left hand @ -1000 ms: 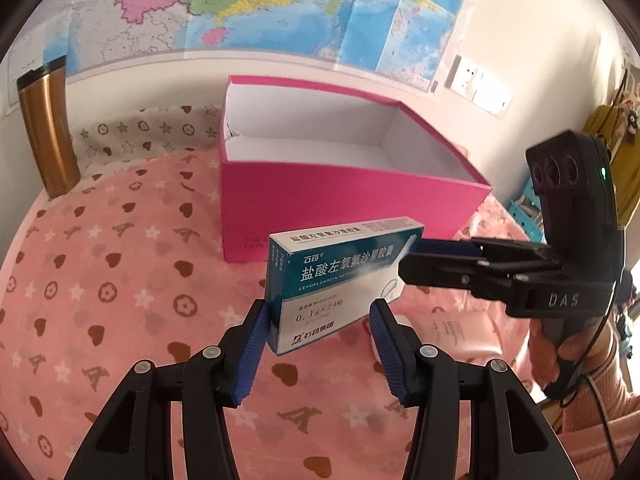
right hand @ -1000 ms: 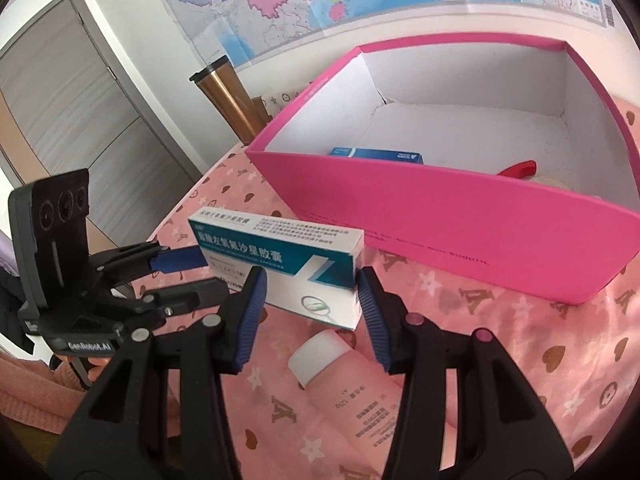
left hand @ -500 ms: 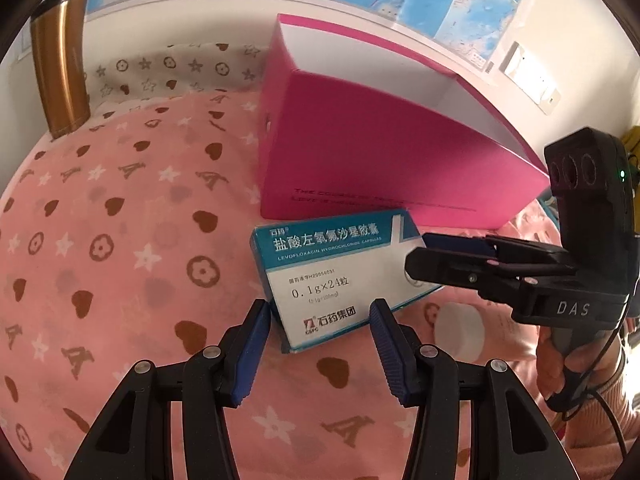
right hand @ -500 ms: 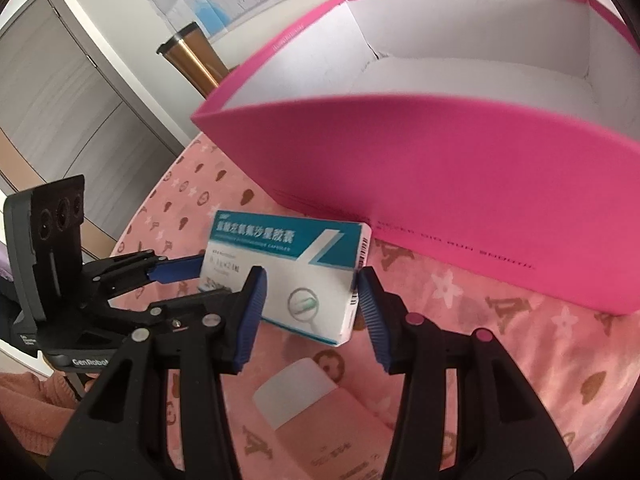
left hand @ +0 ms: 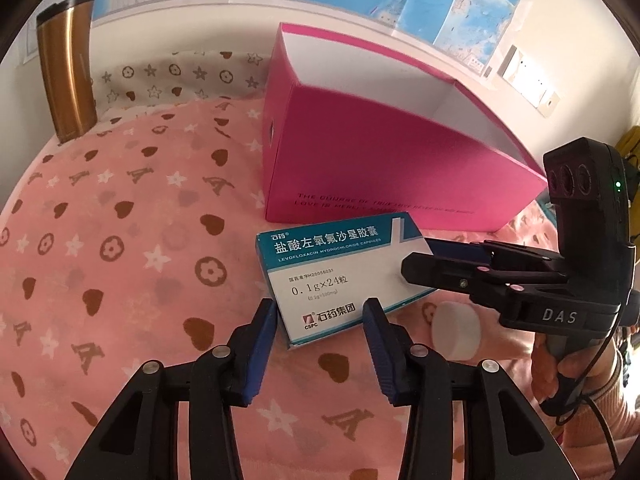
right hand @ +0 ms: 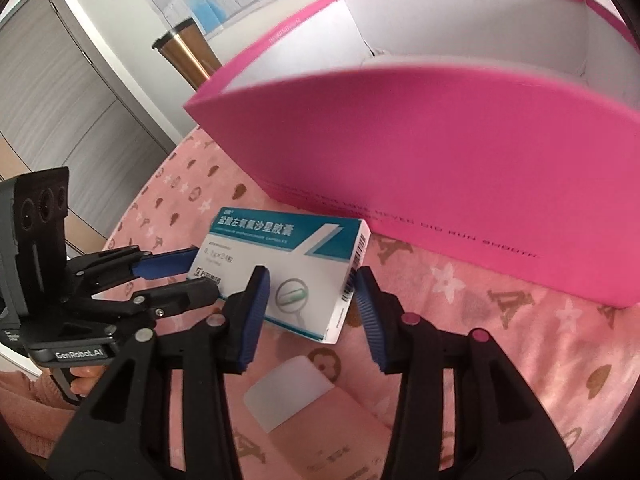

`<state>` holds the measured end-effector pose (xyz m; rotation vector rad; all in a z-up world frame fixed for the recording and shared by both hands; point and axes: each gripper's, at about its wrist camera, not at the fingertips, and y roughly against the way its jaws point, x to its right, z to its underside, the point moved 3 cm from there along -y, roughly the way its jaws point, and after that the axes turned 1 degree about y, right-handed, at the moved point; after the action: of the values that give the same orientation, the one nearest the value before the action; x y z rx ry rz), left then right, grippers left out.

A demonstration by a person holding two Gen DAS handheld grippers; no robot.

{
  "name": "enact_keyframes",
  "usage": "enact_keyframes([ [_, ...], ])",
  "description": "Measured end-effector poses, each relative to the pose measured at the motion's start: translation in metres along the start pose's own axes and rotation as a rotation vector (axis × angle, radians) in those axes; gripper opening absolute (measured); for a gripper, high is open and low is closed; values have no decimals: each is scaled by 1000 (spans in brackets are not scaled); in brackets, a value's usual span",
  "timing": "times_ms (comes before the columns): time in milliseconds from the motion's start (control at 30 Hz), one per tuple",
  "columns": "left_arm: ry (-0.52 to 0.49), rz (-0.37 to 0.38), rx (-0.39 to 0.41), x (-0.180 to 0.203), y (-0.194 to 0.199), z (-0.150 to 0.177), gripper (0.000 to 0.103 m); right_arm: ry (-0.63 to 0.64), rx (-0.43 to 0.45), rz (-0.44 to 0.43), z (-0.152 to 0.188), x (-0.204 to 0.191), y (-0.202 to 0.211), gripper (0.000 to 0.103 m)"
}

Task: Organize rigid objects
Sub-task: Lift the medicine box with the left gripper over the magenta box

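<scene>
A teal-and-white medicine box (left hand: 340, 276) lies flat on the pink patterned cloth, just in front of the open pink storage box (left hand: 380, 160). My left gripper (left hand: 320, 314) is open, its blue pads on either side of the box's near end without clamping it. My right gripper (right hand: 310, 284) is open around the other end of the medicine box (right hand: 288, 268), with gaps at both pads. Each gripper shows in the other's view: the right gripper (left hand: 416, 258) and the left gripper (right hand: 200, 270). The pink storage box (right hand: 440, 152) hides its contents from here.
A pink tube with a white cap (left hand: 456, 332) lies on the cloth by the medicine box, also seen in the right wrist view (right hand: 292, 396). A bronze tumbler (left hand: 66, 68) stands at the back left by the wall. Grey cabinet doors (right hand: 60, 92) are left.
The medicine box, held up in the air a second ago, has come down onto the cloth in front of the pink box. Both grippers lowered with it, and their jaws now stand apart from its sides.
</scene>
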<state>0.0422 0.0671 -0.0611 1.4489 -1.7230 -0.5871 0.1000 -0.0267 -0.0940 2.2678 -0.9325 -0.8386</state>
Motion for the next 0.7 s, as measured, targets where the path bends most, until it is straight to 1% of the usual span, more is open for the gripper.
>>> enact_keyframes([
  [133, -13, 22, 20, 5, 13, -2, 44, 19, 34, 4, -2, -7, 18, 47],
  [367, -62, 45, 81, 22, 39, -12, 44, 45, 82, -7, -3, -17, 51, 47],
  [500, -105, 51, 116, 35, 45, -22, 47, 55, 112, 14, -4, -17, 65, 47],
  [700, -149, 65, 152, 50, 51, -35, 47, 47, 153, 41, -8, -11, 84, 47],
])
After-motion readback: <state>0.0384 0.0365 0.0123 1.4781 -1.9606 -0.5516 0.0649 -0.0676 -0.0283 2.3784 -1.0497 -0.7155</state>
